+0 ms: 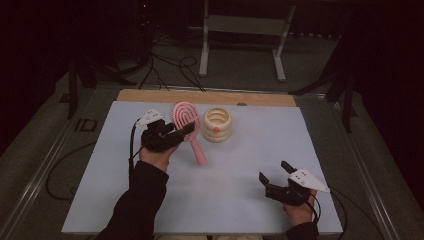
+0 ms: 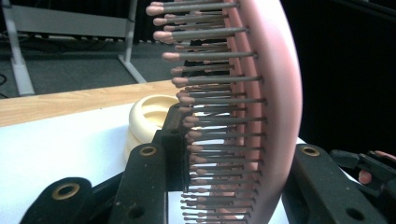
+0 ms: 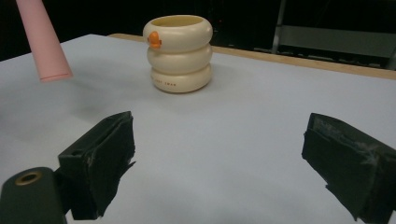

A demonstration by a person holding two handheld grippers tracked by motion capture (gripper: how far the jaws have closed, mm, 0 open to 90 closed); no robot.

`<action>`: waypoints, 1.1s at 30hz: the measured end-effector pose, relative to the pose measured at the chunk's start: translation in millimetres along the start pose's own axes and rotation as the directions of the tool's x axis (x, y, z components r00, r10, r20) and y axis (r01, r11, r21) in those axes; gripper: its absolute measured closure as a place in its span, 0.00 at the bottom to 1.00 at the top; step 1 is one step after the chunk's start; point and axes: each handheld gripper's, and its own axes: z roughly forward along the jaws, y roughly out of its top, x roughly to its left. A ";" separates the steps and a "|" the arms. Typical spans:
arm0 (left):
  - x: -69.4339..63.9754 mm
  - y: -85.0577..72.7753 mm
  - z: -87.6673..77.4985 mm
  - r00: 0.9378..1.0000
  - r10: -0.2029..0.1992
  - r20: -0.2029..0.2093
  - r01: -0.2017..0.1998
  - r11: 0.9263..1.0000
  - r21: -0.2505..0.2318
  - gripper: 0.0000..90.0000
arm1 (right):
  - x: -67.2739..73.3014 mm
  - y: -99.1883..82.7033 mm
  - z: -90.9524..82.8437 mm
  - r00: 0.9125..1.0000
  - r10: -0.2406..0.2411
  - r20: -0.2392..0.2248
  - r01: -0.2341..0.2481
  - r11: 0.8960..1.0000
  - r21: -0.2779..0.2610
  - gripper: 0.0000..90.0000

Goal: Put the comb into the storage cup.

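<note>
the white-covered table with a wooden far edge bears a cream ribbed ring-stacked cup with an orange spot, standing near the far edge. just beside it the left gripper is clamped on the head of a pink plastic hairbrush with grey bristles, handle hanging tilted above the cloth. it looks light and stiff; bristles may give, so the rim seems the safer hold. the right gripper, jaws wide apart and empty, rests well apart.
</note>
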 end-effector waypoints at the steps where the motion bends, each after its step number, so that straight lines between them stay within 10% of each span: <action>1: -0.2 1.0 0.5 1.000 -0.002 -0.003 0.002 1.000 -0.002 0.71 | 0.0 0.0 0.0 1.000 0.001 0.000 -0.001 1.000 0.000 0.10; 33: 3.4 22.5 9.1 0.998 0.055 -0.027 -0.055 0.998 -0.014 0.71 | 0.5 -1.4 2.4 1.000 0.007 -0.005 -0.007 1.000 0.005 0.10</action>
